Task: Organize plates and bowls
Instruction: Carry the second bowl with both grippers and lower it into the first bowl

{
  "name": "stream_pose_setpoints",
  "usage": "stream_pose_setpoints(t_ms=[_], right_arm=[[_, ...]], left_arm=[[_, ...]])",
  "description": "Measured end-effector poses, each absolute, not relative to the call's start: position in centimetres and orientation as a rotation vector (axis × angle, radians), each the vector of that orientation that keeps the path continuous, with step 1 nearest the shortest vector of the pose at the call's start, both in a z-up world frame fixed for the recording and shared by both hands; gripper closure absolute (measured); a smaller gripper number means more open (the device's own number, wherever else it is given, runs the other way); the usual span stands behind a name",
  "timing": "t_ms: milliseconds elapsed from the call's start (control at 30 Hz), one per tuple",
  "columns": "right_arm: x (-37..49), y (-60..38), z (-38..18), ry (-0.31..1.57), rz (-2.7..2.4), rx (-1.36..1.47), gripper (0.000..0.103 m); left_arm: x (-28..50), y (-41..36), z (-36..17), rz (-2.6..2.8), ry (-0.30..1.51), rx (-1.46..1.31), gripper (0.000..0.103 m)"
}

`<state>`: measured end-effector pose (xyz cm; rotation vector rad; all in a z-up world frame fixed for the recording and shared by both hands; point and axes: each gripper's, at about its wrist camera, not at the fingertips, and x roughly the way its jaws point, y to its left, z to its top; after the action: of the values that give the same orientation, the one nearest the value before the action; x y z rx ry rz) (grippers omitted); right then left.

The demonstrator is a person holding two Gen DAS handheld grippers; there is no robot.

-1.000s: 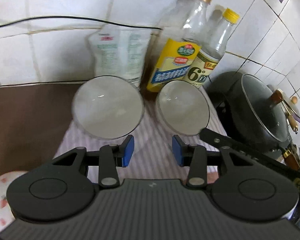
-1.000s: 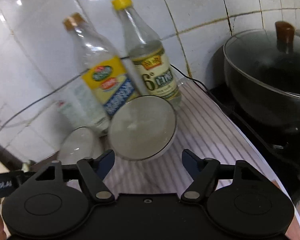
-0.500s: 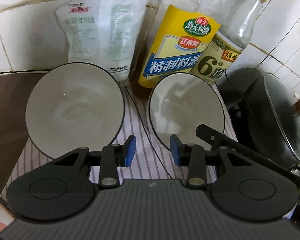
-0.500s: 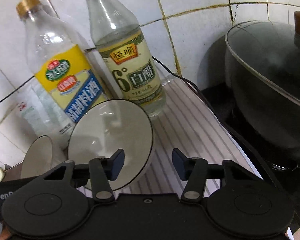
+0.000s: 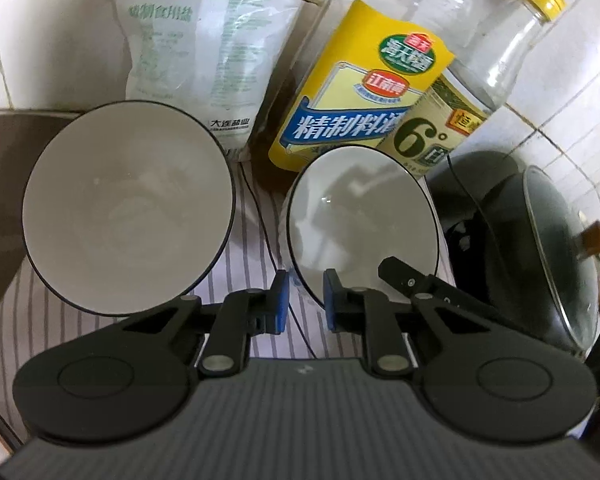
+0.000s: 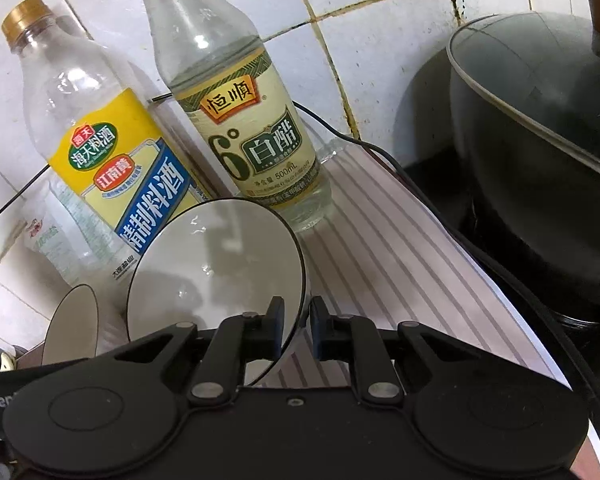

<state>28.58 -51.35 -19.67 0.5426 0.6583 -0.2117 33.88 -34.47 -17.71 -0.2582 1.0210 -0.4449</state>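
Note:
Two white bowls with dark rims sit on a striped cloth. The left bowl is larger in the left wrist view; the right bowl stands beside it. My left gripper is narrowly open with its pads on either side of the right bowl's near rim. My right gripper has closed to a narrow gap around the near right rim of the same bowl. The left bowl shows edge-on at the left of the right wrist view.
A yellow-label cooking wine bottle, a white vinegar bottle and a salt bag stand against the tiled wall behind the bowls. A lidded black pot sits on the stove at right. A black cable runs along the cloth.
Both grippers moved forward to the right bowl. The right gripper's fingers narrowed from wide open to a small gap over the bowl's rim. The left gripper's gap also narrowed slightly.

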Motion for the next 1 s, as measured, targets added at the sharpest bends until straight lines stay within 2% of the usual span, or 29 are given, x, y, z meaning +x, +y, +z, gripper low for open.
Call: stream_pose_setpoints(t_ms=[300, 1000], right_arm=[[27.7, -50.7, -18.5, 0.676, -0.211, 0.595, 0.088], [19.0, -45.5, -11.4, 0.643, -0.162, 0.685, 0.088]], left_arm=[[32.7, -33.7, -17.4, -0.446, 1.048, -0.226, 0.088], [23.7, -29.1, -8.7, -0.460, 0.953, -0.070, 0.088]])
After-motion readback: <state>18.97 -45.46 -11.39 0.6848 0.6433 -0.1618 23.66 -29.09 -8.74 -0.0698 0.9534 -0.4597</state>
